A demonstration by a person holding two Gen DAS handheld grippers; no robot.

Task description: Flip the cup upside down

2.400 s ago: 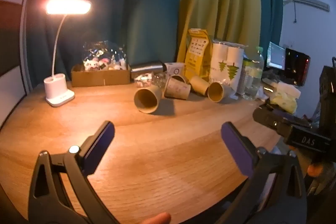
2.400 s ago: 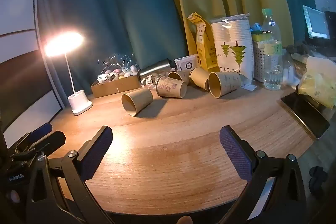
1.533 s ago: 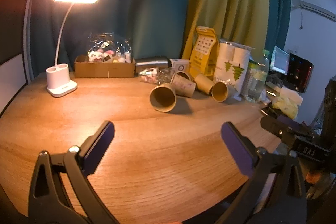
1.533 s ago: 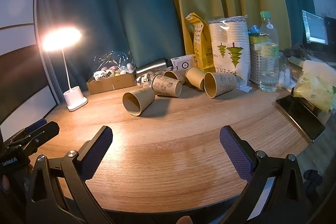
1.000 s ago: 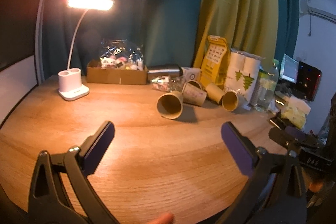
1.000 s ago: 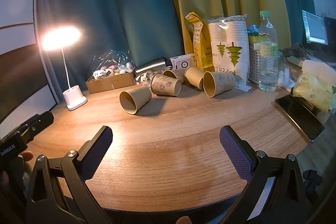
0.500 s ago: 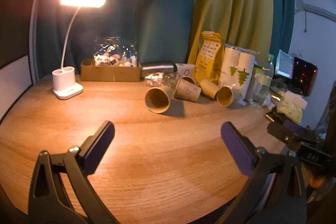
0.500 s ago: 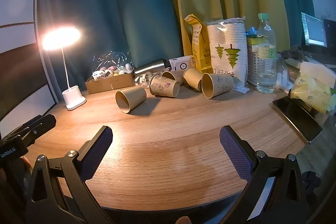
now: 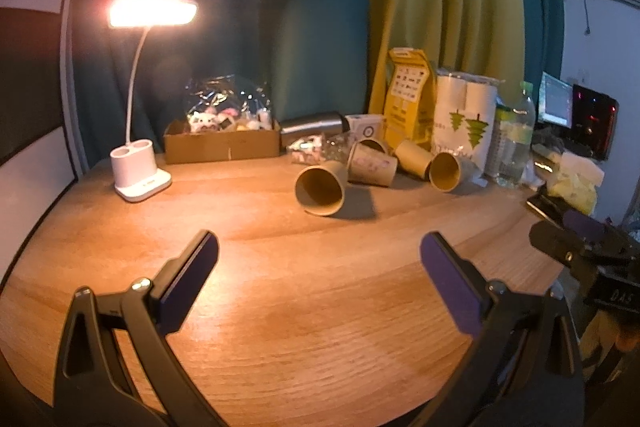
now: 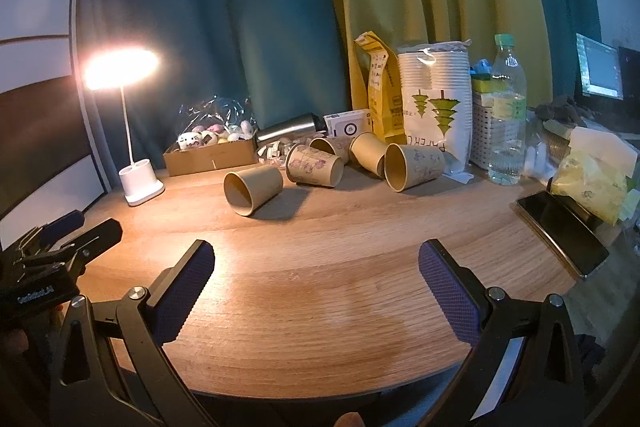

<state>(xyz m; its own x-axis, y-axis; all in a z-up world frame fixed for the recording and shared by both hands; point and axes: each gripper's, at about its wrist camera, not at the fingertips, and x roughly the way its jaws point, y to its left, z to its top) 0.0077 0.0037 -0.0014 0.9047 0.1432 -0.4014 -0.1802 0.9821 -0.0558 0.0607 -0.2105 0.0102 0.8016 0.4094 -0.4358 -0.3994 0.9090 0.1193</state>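
You are working at a round wooden table [image 9: 304, 291] backed by teal and yellow curtains [image 9: 436, 7], with a lit desk lamp [image 9: 141, 131] glowing at the far left. In the left wrist view, your left gripper [image 9: 319, 259] is hovering low over the near part of the table, its jaws spread wide and gripping nothing. The nearest paper cup [image 9: 320, 183] is lying on its side at mid-table, its open mouth facing you, well apart from the fingertips. Just behind it, more cups [image 9: 372, 165] are lying tipped together beside a cardboard box [image 9: 222, 145] on the left and a sleeve of paper cups [image 9: 464, 119] on the right. Your right gripper [image 9: 576, 239] is showing at the right edge. In the right wrist view, your right gripper [image 10: 317, 261] is also hanging over the near table edge with its jaws released and wide apart, nothing between them. The paper cup [image 10: 253, 189] is resting on its side far left of centre, casting a shadow to its right. A water bottle [image 10: 507, 111] is standing at the far right and a phone [image 10: 560, 231] is lying flat near the right rim. Your left gripper [image 10: 76, 227] is poking in from the left edge.
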